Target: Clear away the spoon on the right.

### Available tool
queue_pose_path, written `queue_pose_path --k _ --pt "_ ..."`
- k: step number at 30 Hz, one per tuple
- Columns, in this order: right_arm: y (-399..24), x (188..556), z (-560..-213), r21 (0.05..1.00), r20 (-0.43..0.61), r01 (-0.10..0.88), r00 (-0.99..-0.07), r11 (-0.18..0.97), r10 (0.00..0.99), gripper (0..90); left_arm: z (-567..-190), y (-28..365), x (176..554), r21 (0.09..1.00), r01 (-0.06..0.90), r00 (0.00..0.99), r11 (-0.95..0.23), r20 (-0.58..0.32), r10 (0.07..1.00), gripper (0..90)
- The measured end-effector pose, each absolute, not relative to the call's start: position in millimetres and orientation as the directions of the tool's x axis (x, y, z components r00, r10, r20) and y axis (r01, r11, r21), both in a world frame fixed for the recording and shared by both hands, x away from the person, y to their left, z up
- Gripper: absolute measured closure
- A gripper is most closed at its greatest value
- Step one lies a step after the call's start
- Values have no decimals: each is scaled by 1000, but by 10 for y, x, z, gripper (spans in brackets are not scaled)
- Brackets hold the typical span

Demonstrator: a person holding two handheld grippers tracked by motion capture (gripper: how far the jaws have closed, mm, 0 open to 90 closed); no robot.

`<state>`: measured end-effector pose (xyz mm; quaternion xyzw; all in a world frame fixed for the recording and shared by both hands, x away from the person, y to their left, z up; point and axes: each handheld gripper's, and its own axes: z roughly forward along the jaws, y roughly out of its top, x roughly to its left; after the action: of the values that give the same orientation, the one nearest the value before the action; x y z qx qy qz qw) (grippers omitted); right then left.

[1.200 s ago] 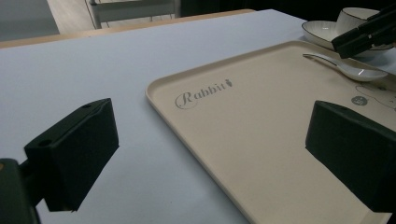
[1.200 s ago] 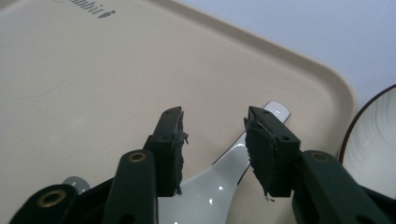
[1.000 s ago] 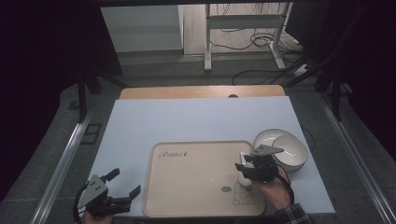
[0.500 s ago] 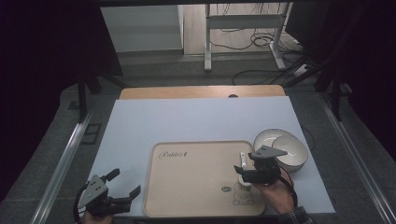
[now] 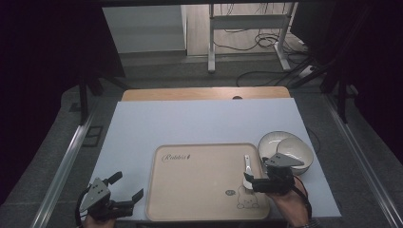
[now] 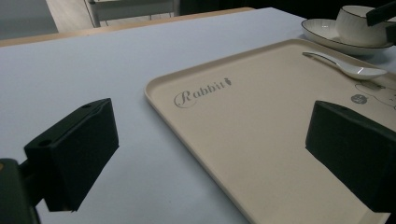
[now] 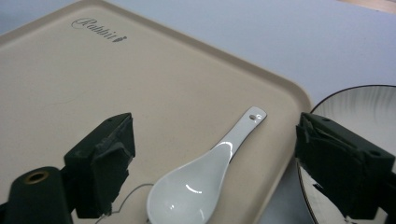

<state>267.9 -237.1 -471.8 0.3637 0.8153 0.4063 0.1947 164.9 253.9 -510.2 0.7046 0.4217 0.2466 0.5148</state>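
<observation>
The glazed spoon on the tray is judged stiff, slippery and breakable; its handle is best gripped. Both claws, right and left, are held wide, empty.

High view looks down over the table; both gripper views skim low, sharing the tray.

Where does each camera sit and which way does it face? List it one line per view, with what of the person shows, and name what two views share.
High view: fixed above the person's side, looking forward and down on the white table; left gripper, right gripper and a hand show.
Left gripper view: rides the left gripper, looking across the beige tray between its open jaws.
Right gripper view: rides the right gripper, looking down on the white spoon between open jaws.
Shared: tray, spoon and a white dish at the tray's edge appear in both gripper views.
</observation>
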Motion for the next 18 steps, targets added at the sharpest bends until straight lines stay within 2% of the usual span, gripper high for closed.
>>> queue_pose_path --k 18 --pt "-2661 2399 -4720 850 -1 406 -635 335 773 13 -5105 2538 1651 932 344 521 -116 -87 849 23"
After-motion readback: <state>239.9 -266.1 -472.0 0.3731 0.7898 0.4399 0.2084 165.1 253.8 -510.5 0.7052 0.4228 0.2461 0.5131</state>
